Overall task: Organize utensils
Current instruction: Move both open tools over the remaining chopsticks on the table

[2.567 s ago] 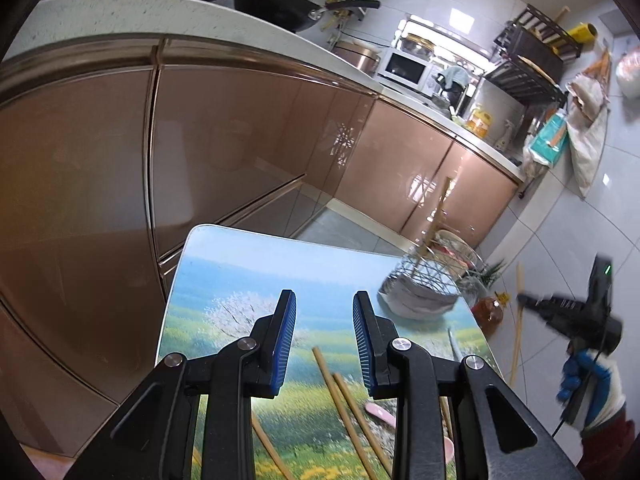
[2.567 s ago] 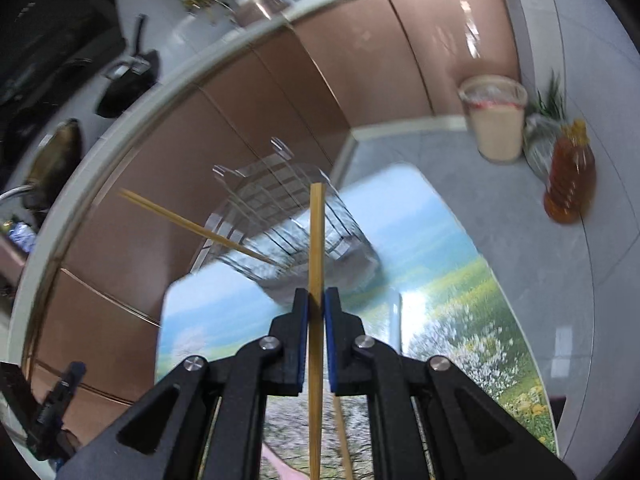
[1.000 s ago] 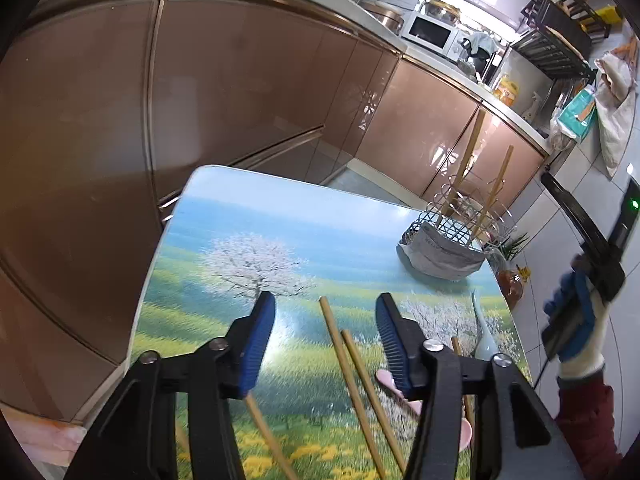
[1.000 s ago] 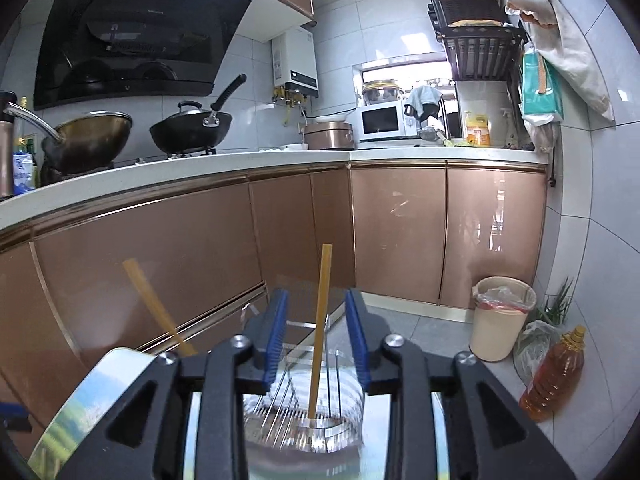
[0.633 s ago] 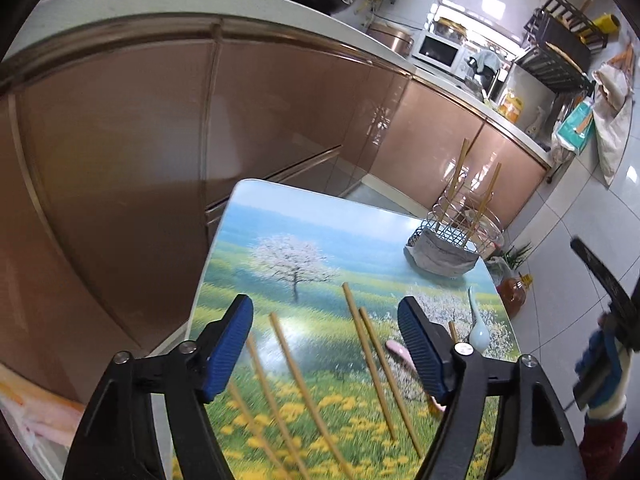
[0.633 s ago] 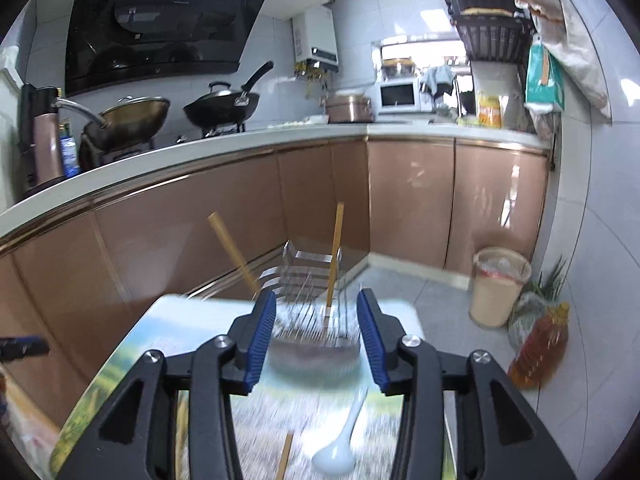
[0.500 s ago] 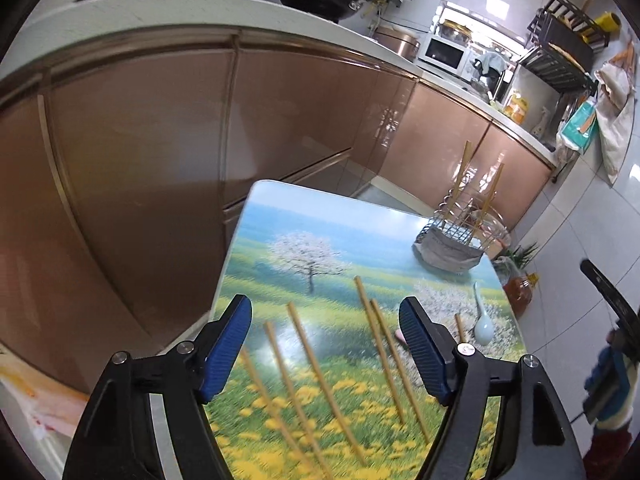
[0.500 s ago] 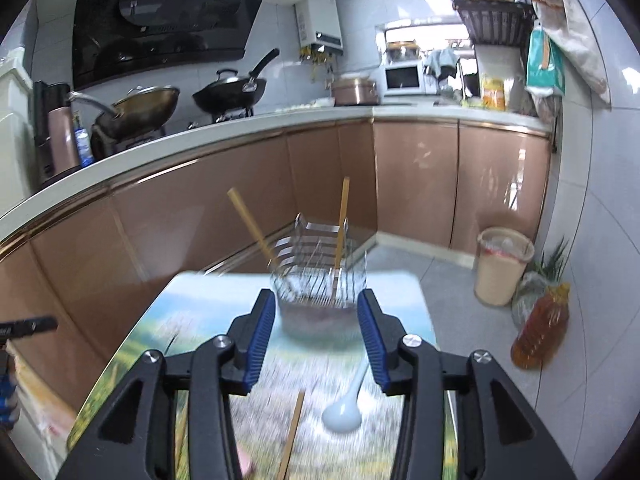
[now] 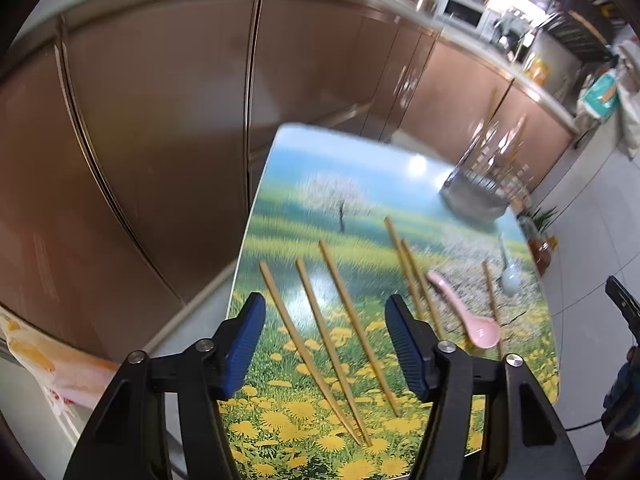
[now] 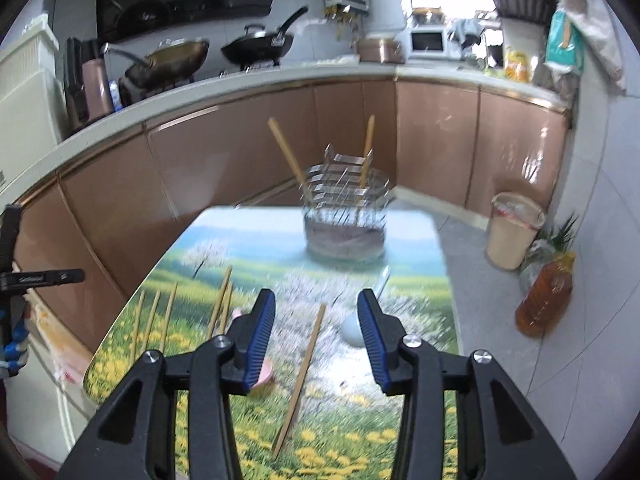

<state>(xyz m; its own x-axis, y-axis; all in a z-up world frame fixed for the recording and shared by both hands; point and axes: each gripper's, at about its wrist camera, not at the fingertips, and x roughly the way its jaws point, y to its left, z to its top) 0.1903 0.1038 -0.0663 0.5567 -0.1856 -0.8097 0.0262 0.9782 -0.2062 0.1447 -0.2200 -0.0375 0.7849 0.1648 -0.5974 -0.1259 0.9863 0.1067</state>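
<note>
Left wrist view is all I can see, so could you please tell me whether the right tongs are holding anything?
Observer: No, the right tongs are open and empty; they have just been opening.
Operator: Thank you. What lies ahead of them?
Observer: A loose chopstick lies on the table, framed between their tips, with a white spoon to its right.
Operator: And the rack?
Observer: In the wire rack, two chopsticks stand leaning apart.

The bench [image 9: 360,184] has a glossy printed top. The chopsticks [image 9: 352,316] look like matt wood; the holder [image 10: 346,204] is shiny wire metal. The spoon [image 9: 466,312] appears smooth and glazed.
</note>
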